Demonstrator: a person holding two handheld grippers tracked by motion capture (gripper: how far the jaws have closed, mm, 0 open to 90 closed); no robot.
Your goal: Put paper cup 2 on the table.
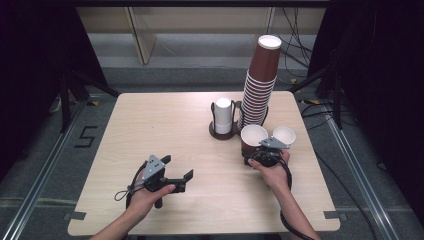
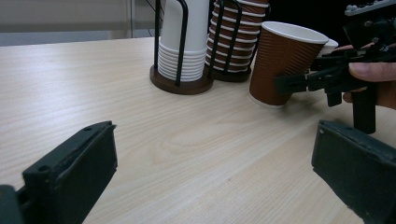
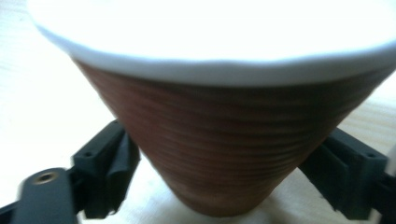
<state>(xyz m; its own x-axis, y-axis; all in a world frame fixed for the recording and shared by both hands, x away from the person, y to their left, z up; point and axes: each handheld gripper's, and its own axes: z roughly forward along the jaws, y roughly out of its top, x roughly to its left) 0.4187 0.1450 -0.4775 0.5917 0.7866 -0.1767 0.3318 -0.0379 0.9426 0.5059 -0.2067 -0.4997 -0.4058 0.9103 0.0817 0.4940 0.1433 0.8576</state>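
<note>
A brown ribbed paper cup [image 1: 253, 135] with a white inside stands upright on the table at the right. My right gripper [image 1: 251, 156] has its jaws on either side of the cup's lower wall [image 3: 210, 154]. The pads look just off the wall, so the gripper is open around it. In the left gripper view one black finger [image 2: 299, 83] of that gripper lies beside the cup [image 2: 280, 60]. My left gripper [image 1: 177, 167] rests low over the bare table at the front left, wide open, with nothing between its jaws [image 2: 215, 172].
A second cup [image 1: 284, 135] stands right of the first. Behind them a dark wire holder [image 1: 223, 132] carries a stack of white cups [image 1: 223, 112], and a tall leaning stack of brown cups [image 1: 260, 85] stands beside it. Bare tabletop [image 1: 165, 125] spreads to the left.
</note>
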